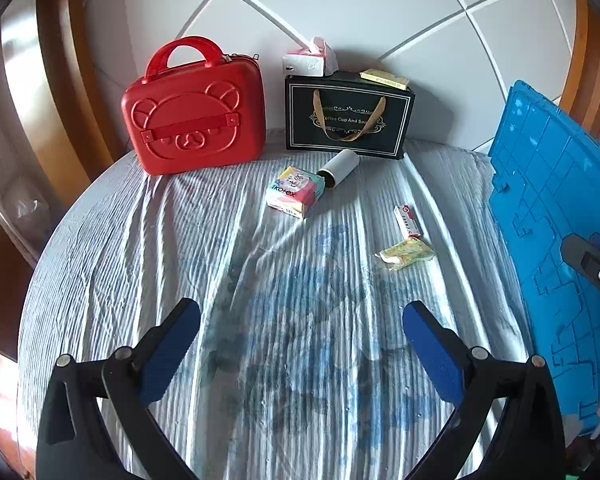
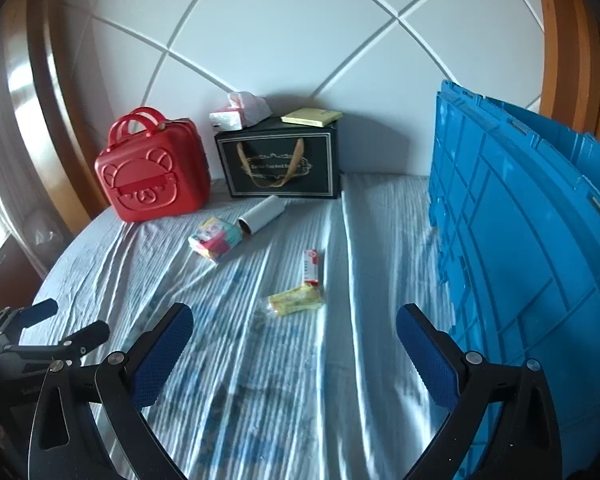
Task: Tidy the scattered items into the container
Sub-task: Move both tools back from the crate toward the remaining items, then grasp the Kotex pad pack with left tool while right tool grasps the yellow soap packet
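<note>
Both tongs, left (image 1: 301,336) and right (image 2: 294,338), spread and empty above the bed (image 2: 340,380). Advise pinching the yellow packet (image 2: 296,300), frame centre, across its narrow sides, then carrying it to the blue crate (image 2: 520,240).

back: case (image 1: 194,114) left of gift bag (image 1: 348,116), both against headboard (image 1: 340,4)
mid bed (image 1: 140,248): pad pack (image 1: 296,192), tube (image 1: 339,168) touching
right: crate (image 1: 556,240)

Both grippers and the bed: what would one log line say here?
left gripper open, empty | right gripper open, empty | four items loose on bed | blue crate at right
</note>
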`<state>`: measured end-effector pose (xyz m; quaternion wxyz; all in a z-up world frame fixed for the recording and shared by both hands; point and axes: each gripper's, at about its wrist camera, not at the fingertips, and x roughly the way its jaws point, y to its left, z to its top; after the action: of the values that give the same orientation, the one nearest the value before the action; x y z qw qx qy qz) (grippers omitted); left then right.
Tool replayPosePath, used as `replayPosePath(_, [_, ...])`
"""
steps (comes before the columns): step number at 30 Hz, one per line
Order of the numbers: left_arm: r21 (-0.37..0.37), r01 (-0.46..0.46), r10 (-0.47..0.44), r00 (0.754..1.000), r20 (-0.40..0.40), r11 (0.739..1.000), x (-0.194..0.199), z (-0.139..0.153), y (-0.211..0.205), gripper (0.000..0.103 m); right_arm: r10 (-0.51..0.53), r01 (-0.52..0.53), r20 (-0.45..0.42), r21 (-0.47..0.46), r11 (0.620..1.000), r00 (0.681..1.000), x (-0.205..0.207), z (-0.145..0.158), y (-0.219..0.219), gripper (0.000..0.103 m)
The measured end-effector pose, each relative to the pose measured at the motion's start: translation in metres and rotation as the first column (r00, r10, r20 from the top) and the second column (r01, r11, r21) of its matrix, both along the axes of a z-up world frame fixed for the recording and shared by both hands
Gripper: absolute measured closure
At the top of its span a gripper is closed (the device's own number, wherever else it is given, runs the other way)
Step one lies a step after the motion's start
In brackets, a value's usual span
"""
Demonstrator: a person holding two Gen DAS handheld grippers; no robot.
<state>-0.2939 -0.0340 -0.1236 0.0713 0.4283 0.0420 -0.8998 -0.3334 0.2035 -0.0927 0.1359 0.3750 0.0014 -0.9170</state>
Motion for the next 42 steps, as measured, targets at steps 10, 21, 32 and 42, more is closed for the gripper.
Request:
replayPosePath(10, [0.000,0.142,-0.141,0.988,0.065,0.990,-0.098,-0.041,-0.034,0.000,-0.197,0.192,0.117,0.049,0.980,0.973,-0.065,-0.055,-0.021,0.000])
replayPosePath(21, [-0.011,0.242,-0.238,0.959,0.152,0.970,-0.221,-0.110,-0.057,0.000,-0.295,0.302,0.286,0.021,0.953,0.912,-0.128,-0.140,-0.063,0.023])
replayPosePath(32, [0.007,0.260,-0.253,0.932,0.260,0.966,-0.292,-0.185,-0.064,0.000,-0.357,0.365,0.375,0.052,0.929,0.856,-0.168,-0.199,-0.067,0.035])
replayPosePath(42, [0.017,0.239,-0.237,0.945,0.225,0.971,-0.281,-0.187,-0.061,0.030,-0.360,0.352,0.358,0.090,0.932,0.861,-0.171,-0.204,-0.071,0.074])
